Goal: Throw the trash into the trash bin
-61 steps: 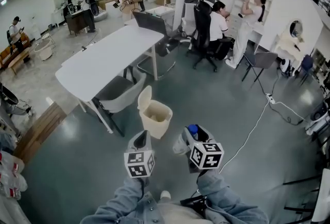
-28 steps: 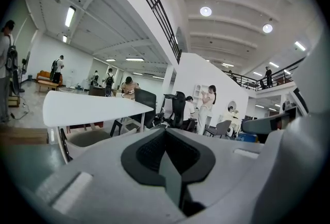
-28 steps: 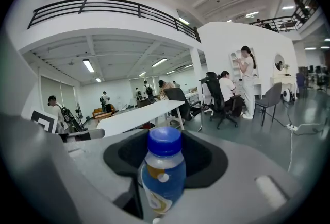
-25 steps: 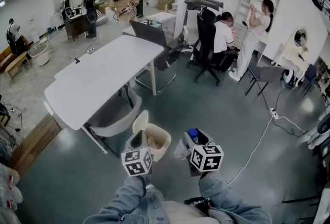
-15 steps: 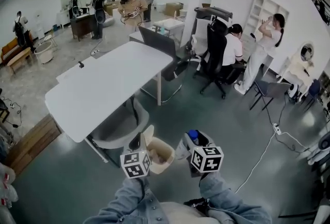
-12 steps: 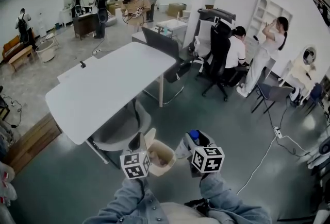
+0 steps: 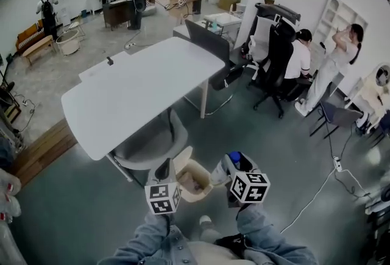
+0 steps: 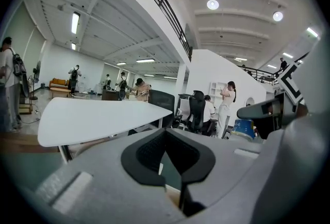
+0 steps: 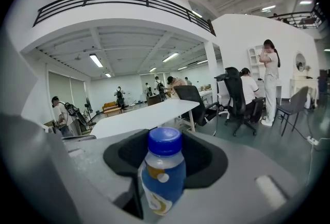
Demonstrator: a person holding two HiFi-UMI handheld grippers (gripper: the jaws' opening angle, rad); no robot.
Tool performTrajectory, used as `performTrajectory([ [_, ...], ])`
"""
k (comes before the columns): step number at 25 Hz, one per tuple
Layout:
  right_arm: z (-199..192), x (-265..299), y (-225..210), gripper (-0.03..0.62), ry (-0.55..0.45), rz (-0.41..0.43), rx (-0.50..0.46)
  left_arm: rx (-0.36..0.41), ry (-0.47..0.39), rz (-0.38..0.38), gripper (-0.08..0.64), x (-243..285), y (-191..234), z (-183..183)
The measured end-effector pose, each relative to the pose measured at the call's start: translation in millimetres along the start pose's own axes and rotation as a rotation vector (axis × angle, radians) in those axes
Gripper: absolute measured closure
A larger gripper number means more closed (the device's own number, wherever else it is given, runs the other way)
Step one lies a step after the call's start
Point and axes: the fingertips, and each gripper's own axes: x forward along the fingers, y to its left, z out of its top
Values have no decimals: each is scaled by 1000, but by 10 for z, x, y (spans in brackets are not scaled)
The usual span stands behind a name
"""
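The beige trash bin stands on the floor with its lid tipped up and some trash inside. It sits just ahead of and between my two grippers. My right gripper is to the right of the bin's rim, shut on a blue bottle with a blue cap. In the right gripper view the bottle stands upright between the black pads. My left gripper hangs at the bin's left edge. Its jaws are shut with nothing in them.
A grey chair is tucked under the white table, right behind the bin. A white cable runs over the floor at right. Office chairs and people are farther back right. A wooden platform lies at left.
The bin has come closer and now sits between the two grippers. Both grippers have moved forward toward it. The bottle stays in the right gripper.
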Motion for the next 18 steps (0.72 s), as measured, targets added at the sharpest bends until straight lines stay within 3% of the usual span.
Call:
performTrajectory([
  [7,82,84,-121,391,3,78,9,1,11,96,551,-50,59,36],
  [18,258,213,-471,391,24,141,-77,-20,11,170,551,98,-22,9],
])
